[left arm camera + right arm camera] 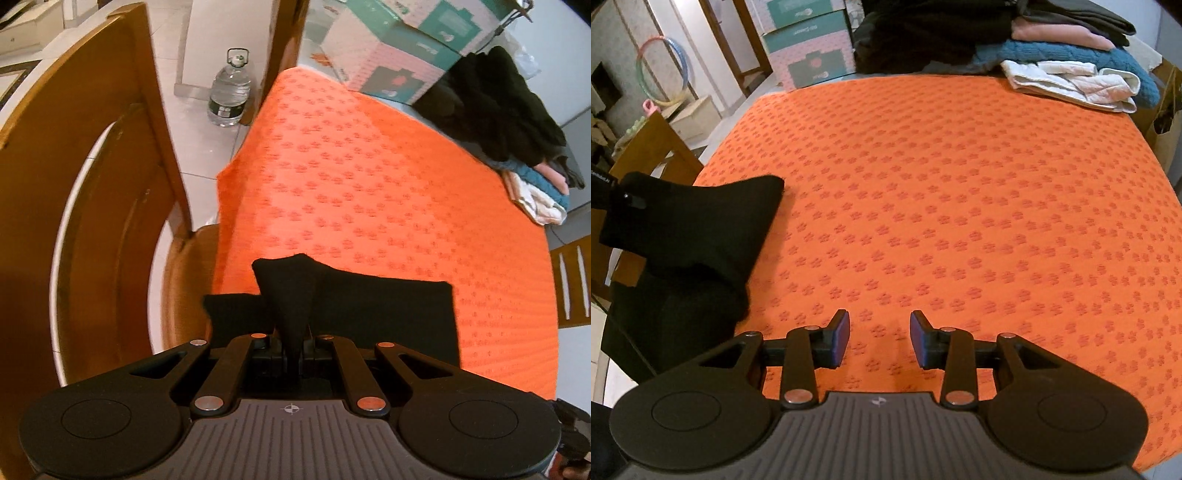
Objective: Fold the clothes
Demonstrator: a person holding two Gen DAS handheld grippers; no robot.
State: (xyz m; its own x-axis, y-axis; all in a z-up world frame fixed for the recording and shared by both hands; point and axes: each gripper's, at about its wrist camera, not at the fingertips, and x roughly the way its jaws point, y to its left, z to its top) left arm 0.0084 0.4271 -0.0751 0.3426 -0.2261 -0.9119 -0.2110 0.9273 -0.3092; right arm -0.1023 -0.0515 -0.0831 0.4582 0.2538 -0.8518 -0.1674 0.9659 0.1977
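I have the left gripper [291,347] pinched tight on a bunched fold of the black garment [388,314], and I read that as carrying a fresh piece in to be laid flat, since the orange patterned cloth [960,203] covering the table is bare across its middle. The garment hangs partly over the table's near left corner: in the left wrist view a flat portion lies at the near edge while the gathered part rises into the closed jaws, and in the right wrist view the rest droops off the left edge toward the wooden chair [92,184]. The finished work sits out of the way at the far right corner, a stack of folded clothes [1082,70] with a dark heap [923,33] beside it, which keeps the centre free for folding. My left gripper points steeply down over the near left corner. The right gripper [879,338] hovers above the near edge, also angled well down, its jaws parted about halfway with only orange cloth showing between the blue pads [843,332]; it holds nothing, and I judge it is readying to take a second hold on the garment.
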